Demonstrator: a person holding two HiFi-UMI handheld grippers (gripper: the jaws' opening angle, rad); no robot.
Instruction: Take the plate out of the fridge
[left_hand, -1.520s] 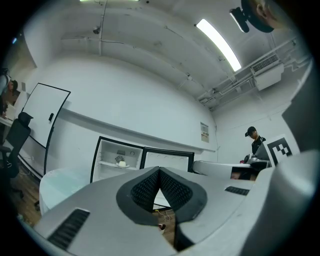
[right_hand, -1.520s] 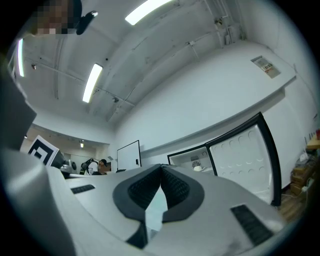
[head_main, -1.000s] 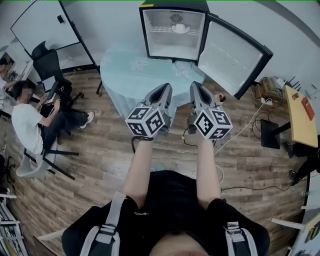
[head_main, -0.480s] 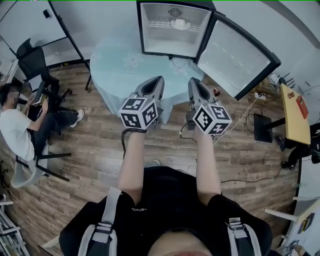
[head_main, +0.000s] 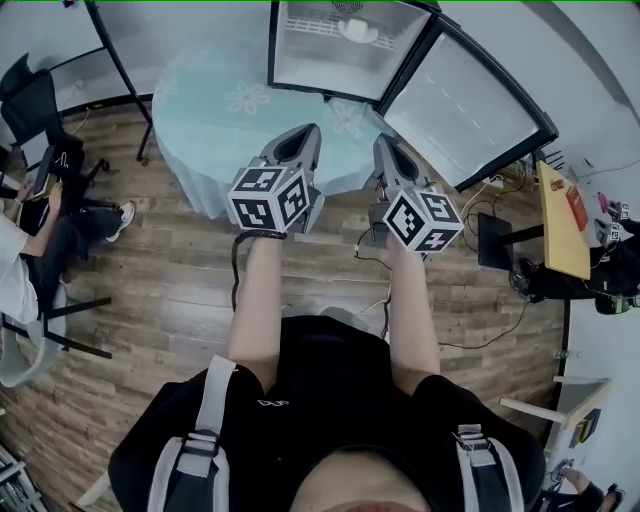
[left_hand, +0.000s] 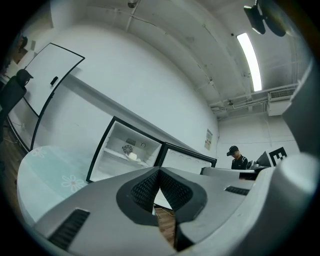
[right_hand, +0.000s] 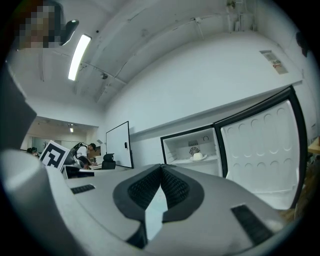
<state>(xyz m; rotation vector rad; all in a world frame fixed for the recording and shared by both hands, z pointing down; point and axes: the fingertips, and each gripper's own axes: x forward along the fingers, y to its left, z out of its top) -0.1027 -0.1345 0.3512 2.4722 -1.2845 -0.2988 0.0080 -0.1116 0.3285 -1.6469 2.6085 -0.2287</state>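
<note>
plate (head_main: 358, 33): white, flat on upper shelf (head_main: 308, 26) | fridge (head_main: 320, 75): black, door wide open

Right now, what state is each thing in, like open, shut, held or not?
fridge: door wide open.
plate: on the fridge's shelf, untouched.
left hand-held gripper: shut, holding nothing.
right hand-held gripper: shut, holding nothing.
</note>
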